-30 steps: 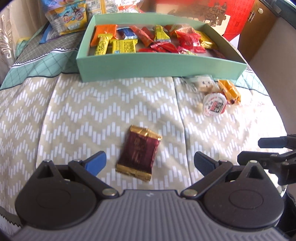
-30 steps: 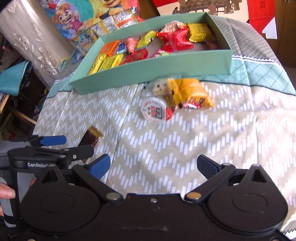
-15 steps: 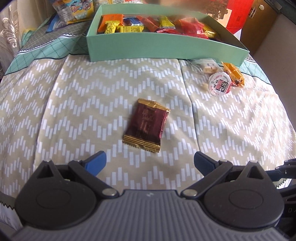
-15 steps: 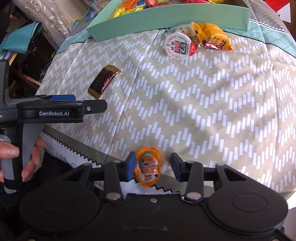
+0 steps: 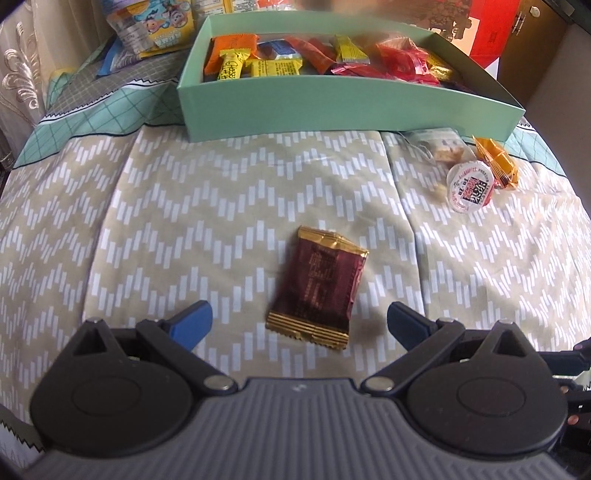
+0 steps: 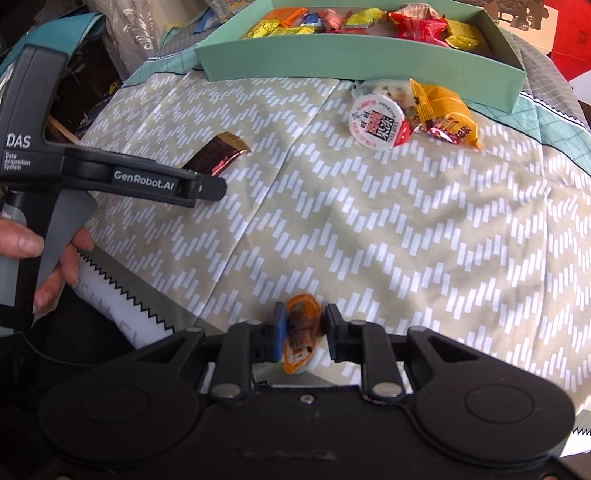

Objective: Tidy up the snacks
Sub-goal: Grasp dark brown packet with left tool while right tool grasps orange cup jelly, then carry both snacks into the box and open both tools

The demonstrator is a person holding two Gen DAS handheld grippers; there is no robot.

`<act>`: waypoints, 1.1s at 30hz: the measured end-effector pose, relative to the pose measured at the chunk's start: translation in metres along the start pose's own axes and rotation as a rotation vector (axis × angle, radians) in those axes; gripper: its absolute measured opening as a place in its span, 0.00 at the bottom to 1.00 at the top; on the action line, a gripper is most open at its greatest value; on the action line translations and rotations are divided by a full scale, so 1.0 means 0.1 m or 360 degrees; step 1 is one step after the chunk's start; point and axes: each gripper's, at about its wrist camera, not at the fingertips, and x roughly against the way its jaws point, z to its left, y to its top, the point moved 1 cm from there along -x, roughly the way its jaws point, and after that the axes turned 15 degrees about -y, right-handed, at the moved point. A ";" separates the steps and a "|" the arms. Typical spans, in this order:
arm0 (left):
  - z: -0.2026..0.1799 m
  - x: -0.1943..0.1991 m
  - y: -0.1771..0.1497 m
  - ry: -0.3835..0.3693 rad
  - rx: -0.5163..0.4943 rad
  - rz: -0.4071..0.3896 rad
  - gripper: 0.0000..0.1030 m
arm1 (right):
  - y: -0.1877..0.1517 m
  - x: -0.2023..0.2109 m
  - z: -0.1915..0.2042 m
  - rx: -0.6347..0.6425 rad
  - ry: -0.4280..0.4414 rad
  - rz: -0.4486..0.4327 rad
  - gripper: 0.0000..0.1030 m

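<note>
Right wrist view: my right gripper (image 6: 303,334) closing on orange jelly cup (image 6: 301,332) at the cloth's (image 6: 369,229) near edge, bound for the box (image 6: 351,68); left gripper (image 5: 299,321) open over maroon packet (image 5: 318,287).

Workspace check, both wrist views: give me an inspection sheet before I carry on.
Surface: beige chevron-patterned cloth, wrinkled.
Job's things: mint-green cardboard box holding wrapped snacks; dark red foil packet on the cloth; small orange jelly cup at the near edge.
Clutter: round white sealed cup, orange wrapper and clear packet beside the box.
Grippers: left tongs open over the red packet; right tongs closing, the jelly cup between them.
Cables: nothing seen.
Surroundings: cartoon-print bags behind the box.
</note>
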 end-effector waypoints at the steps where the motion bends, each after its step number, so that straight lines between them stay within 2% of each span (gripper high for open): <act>1: 0.00 -0.02 0.02 0.0004 -0.0007 -0.0003 0.98 | 0.04 -0.01 -0.08 -0.0042 0.0000 -0.0010 0.21; 5: -0.03 -0.07 0.09 0.0023 -0.0071 -0.0023 0.85 | 0.14 -0.03 -0.20 -0.0120 0.0000 -0.0037 0.21; 6: -0.05 -0.07 0.10 0.0036 -0.0104 -0.0039 0.73 | 0.16 -0.04 -0.23 -0.0135 0.0002 -0.0042 0.21; 7: -0.08 -0.06 0.10 0.0053 -0.0141 -0.0053 0.55 | 0.18 -0.04 -0.25 -0.0148 0.0005 -0.0044 0.21; 9: -0.10 -0.04 0.12 0.0025 -0.0181 -0.0061 0.35 | 0.23 -0.06 -0.32 -0.0176 0.0012 -0.0047 0.21; 13: -0.08 0.01 0.14 0.0011 -0.0136 -0.0071 0.35 | 0.33 -0.08 -0.42 -0.0223 0.0022 -0.0066 0.21; 19: -0.12 0.19 0.32 -0.0090 -0.0098 -0.0111 0.35 | 0.57 -0.03 -0.57 -0.0297 0.0062 -0.0137 0.21; 26: -0.20 0.35 0.94 -0.0130 -0.0126 -0.0260 0.35 | 1.09 0.08 -0.82 -0.0405 0.0074 -0.0304 0.21; 30: -0.20 0.28 1.36 -0.0119 -0.0115 -0.0315 0.35 | 1.43 0.08 -1.01 -0.0459 0.0055 -0.0392 0.21; 33: -0.16 0.15 1.65 -0.0117 -0.0093 -0.0322 0.35 | 1.71 -0.02 -1.19 -0.0515 0.0050 -0.0404 0.21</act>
